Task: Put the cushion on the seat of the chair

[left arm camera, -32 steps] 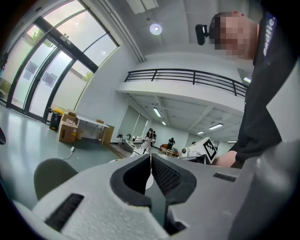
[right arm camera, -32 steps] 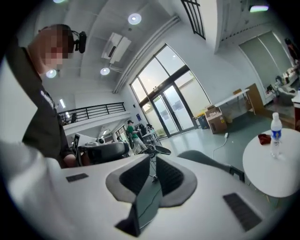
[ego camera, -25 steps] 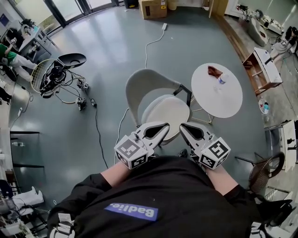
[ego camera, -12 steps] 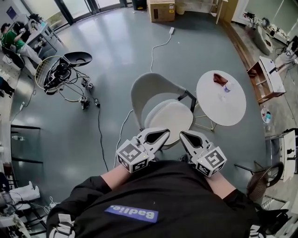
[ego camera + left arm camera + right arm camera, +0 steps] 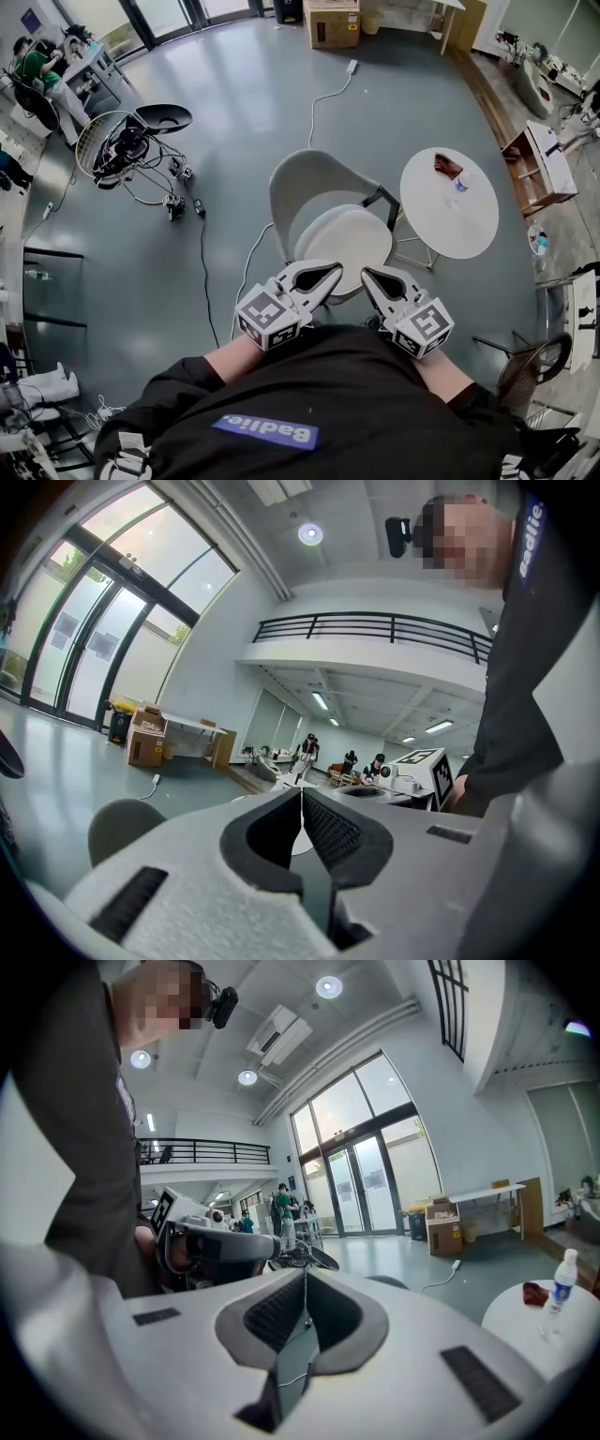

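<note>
A glossy grey-blue floor [image 5: 234, 84] stretches away in front of the left gripper [image 5: 321, 277] and the right gripper [image 5: 377, 278]. Just ahead and to the right of the right gripper stands a round white table [image 5: 450, 225]. Far ahead of both, a cardboard box [image 5: 333, 23] sits near the wall, and a white cable [image 5: 317, 98] snakes across the floor. Well off to the left of the left gripper lies a round wire frame [image 5: 94, 141] in a tangle of black leads. Beyond it, people [image 5: 33, 70] sit at desks. Tall dark-framed glass doors [image 5: 361, 1185] let in daylight. A black balcony railing [image 5: 375, 627] runs overhead, and round ceiling lights [image 5: 328, 986] glow.
</note>
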